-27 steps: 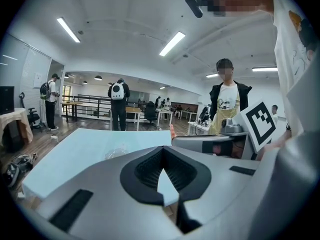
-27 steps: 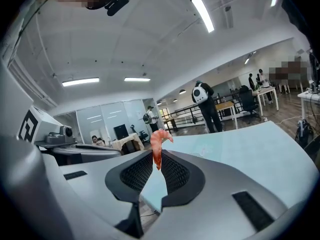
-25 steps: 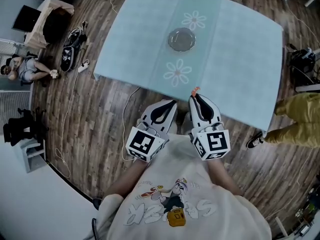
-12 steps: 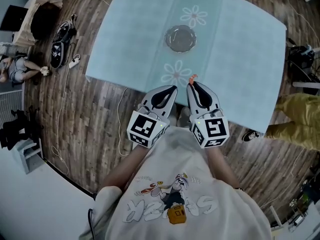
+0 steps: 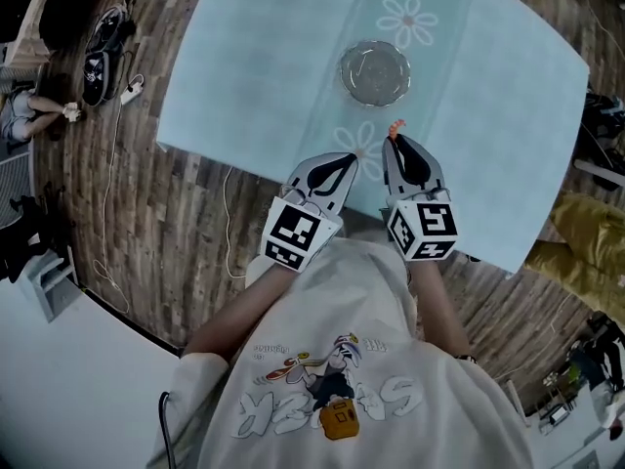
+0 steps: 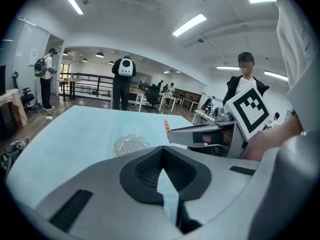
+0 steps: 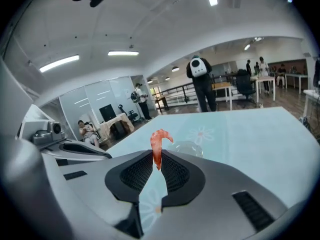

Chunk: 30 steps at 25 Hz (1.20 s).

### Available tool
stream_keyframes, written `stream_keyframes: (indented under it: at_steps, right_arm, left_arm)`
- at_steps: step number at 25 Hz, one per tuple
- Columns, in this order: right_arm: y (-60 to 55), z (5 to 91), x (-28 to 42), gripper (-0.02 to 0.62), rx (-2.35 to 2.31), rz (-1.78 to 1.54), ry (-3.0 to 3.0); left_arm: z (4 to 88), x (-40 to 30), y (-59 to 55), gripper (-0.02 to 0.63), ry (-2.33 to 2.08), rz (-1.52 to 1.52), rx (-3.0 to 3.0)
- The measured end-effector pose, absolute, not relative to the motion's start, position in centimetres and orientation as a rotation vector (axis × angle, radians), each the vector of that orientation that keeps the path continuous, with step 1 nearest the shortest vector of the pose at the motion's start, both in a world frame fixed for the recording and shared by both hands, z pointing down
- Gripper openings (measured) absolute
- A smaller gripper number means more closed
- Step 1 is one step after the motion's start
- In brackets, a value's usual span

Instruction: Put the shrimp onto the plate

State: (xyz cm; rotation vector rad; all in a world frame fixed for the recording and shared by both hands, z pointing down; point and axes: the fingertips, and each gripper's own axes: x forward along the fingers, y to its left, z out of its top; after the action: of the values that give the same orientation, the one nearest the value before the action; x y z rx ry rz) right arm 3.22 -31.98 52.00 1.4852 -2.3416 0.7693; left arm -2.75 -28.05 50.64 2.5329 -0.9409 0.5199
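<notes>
The right gripper (image 7: 156, 156) pinches the shrimp (image 7: 159, 143) between its jaw tips, above the near part of the table (image 5: 264, 57). Just left, the left gripper (image 6: 162, 153) has its jaws together, with nothing between. The glass plate (image 5: 374, 72) lies farther, apart from the shrimp.

One shrimp (image 7: 157, 151), one plate (image 5: 374, 72)

Open tablecloth (image 5: 273, 66) between right gripper (image 5: 396, 138) holding shrimp (image 5: 395, 125) and plate (image 5: 374, 72), left gripper (image 5: 349, 157) close beside it
</notes>
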Motion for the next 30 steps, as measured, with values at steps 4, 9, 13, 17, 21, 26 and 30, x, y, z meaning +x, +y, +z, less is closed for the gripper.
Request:
stream_keyframes:
  at_steps: [4, 9, 13, 17, 21, 26, 30]
  right_arm:
    - [-34.3, 55.0, 2.6, 0.069, 1.449, 0.821, -2.296]
    - [-37.5, 58.5, 2.8, 0.069, 1.439, 0.830, -2.227]
    - [-40.0, 60.8, 3.2, 0.069, 1.453, 0.856, -2.177]
    - [-41.3, 63.3, 3.0, 0.069, 1.445, 0.892, -2.135]
    - [-42.3, 64.7, 2.3, 0.080, 1.426, 0.973, -2.118]
    - [-41.9, 64.2, 3.2, 0.106, 1.445, 0.958, -2.108]
    - [-40.9, 63.2, 3.1, 0.104, 1.445, 0.933, -2.141]
  left_arm:
    - [53.2, -3.0, -30.5, -0.003, -0.913, 0.554, 2.494]
    - [55.7, -3.0, -32.9, -0.003, -0.853, 0.590, 2.462]
    - [57.1, -3.2, -34.5, -0.003, -0.818, 0.614, 2.450]
    - [58.1, -3.6, -35.7, -0.003, -0.815, 0.625, 2.432]
    - [58.8, -4.3, -36.6, -0.003, -0.809, 0.633, 2.422]
    - [58.9, -3.9, -36.7, -0.003, -0.815, 0.636, 2.423]
    - [58.6, -4.0, -36.2, -0.003, -0.832, 0.634, 2.426]
